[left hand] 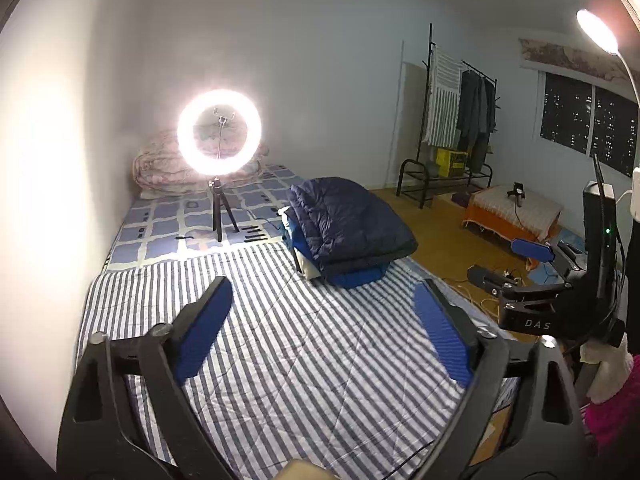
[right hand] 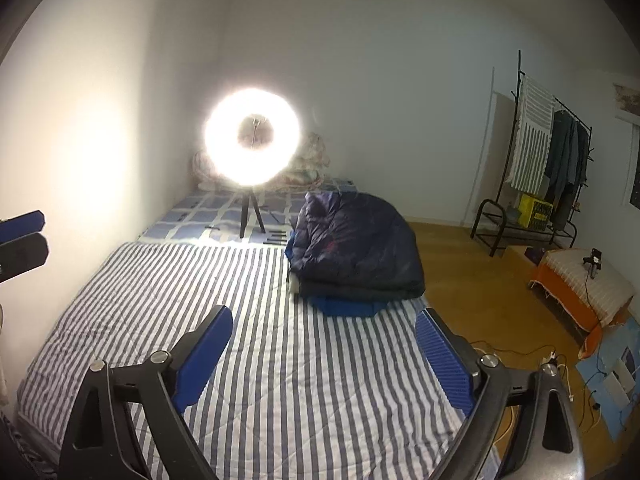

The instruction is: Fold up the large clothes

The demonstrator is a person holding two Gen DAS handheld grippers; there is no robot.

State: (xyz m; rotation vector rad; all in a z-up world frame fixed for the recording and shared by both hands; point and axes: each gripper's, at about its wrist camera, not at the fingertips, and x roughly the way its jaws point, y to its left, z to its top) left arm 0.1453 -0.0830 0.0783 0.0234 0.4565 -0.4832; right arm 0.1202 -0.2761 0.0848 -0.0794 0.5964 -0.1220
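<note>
Folded navy jacket (right hand: 354, 248) lies lengthwise along striped bed (right hand: 200, 300), atop pile.

left gripper (left hand: 324, 312) spread, empty | above striped blanket (left hand: 280, 340) | folded navy jacket (left hand: 352, 220) beyond

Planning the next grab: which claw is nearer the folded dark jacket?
Neither clearly: left claw and right claw both hang open over the striped sheet, short of the jacket.

ring light (left hand: 219, 133), clothes rack (left hand: 460, 120)
</note>
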